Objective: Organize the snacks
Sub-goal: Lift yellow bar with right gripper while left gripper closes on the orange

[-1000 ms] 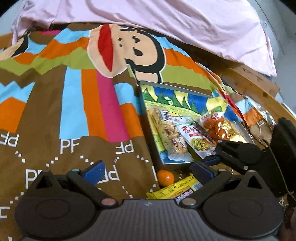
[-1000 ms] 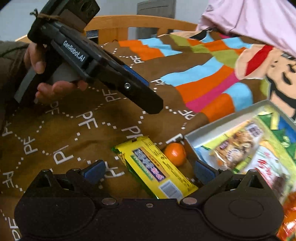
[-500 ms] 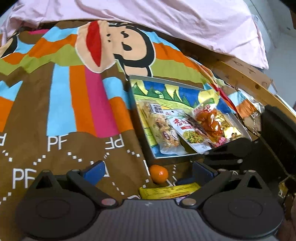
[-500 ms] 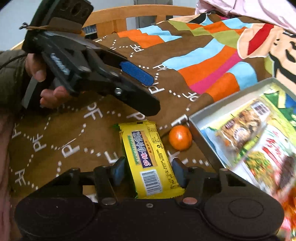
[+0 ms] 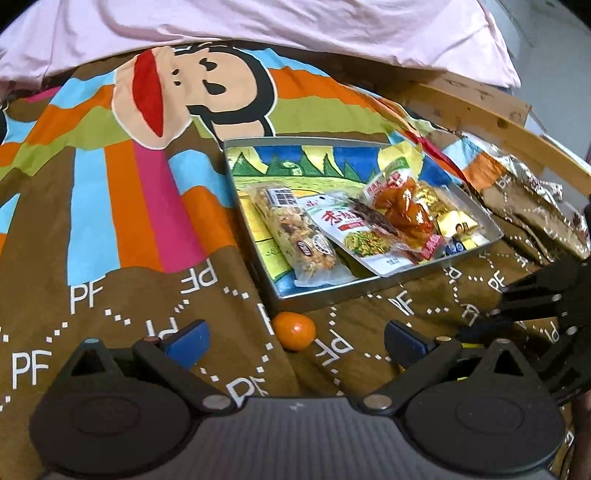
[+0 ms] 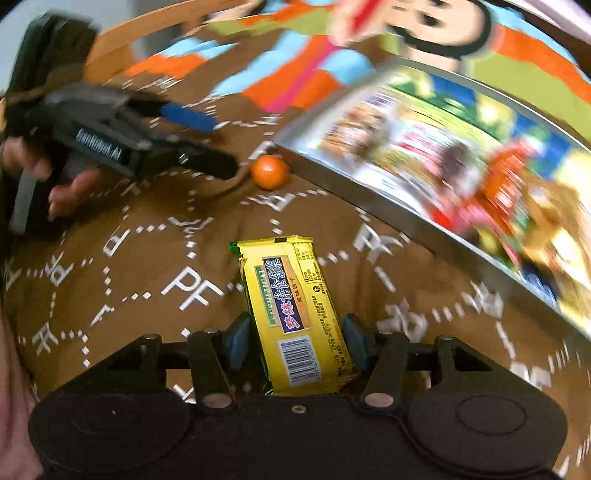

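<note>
My right gripper (image 6: 295,343) is shut on a yellow snack packet (image 6: 295,317) and holds it above the brown blanket. A metal tray (image 5: 369,291) with a cartoon floor holds several snack packs: a nut bar (image 5: 295,236), a white and green pack (image 5: 365,236) and an orange pack (image 5: 402,210). The tray (image 6: 424,221) is blurred in the right wrist view. A small orange (image 5: 294,330) lies on the blanket just before the tray's near corner; it also shows in the right wrist view (image 6: 269,171). My left gripper (image 5: 295,339) is open and empty, just behind the orange.
A silver foil bag (image 5: 528,199) lies to the right of the tray by the wooden bed rail (image 5: 498,118). A pink quilt (image 5: 258,22) lies at the back. The right gripper's black body (image 5: 546,295) shows at the right of the left wrist view.
My right gripper closed on the yellow packet, lifted it off the blanket and swung right toward the tray. My left gripper stayed open and shifted slightly.
</note>
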The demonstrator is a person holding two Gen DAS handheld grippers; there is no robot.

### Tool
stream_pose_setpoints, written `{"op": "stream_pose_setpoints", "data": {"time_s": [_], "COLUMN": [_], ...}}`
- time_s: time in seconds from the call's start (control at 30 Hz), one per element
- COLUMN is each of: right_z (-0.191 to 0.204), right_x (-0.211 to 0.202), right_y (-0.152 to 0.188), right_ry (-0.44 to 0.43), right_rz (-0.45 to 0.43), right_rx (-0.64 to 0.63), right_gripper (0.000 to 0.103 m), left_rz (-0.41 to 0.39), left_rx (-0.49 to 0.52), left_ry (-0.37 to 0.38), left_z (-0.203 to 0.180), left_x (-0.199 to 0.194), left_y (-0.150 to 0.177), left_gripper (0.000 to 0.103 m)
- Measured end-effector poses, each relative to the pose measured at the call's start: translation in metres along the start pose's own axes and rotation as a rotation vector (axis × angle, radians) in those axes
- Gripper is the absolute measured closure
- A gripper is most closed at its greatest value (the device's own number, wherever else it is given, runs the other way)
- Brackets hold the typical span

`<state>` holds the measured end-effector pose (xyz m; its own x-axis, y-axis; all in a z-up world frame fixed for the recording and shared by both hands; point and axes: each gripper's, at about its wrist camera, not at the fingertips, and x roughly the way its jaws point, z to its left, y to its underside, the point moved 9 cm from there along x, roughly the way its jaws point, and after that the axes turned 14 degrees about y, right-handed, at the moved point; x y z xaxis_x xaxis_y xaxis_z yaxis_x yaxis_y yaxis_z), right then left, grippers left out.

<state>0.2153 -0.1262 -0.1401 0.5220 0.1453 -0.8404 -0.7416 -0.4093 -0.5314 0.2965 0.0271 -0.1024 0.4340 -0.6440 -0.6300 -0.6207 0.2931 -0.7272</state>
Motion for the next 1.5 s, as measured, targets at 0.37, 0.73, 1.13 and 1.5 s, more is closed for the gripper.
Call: {"op": "stream_pose_setpoints", "data": {"time_s": [0.37, 0.73, 1.13, 1.5], "right_z": [0.007, 0.004, 0.009, 0.009], "right_x": [-0.001, 0.006, 0.009, 0.009], "right_y": [0.009, -0.006, -0.001, -0.003], "right_ry": [0.068, 0.050, 0.065, 0.066], "right_rz": [0.036, -0.022, 0.004, -0.010], "right_rx": [0.149, 0.134, 0.074, 0.085], "right_gripper": [0.032, 0.044, 0.042, 0.042], "left_rz": [0.043, 0.058, 0.082, 0.133], "left_rx": [0.064, 0.067, 0.169, 0.104], "left_ry": [0.044, 0.080, 0.036, 0.042], "left_z": [-0.018, -0.010, -0.017, -0.003], "left_x": [0.029, 0.052, 0.046, 0.060], "left_y": [0.004, 0.002, 0.002, 0.011], "left_gripper": [0.001, 0.009, 0.024, 0.024]}}
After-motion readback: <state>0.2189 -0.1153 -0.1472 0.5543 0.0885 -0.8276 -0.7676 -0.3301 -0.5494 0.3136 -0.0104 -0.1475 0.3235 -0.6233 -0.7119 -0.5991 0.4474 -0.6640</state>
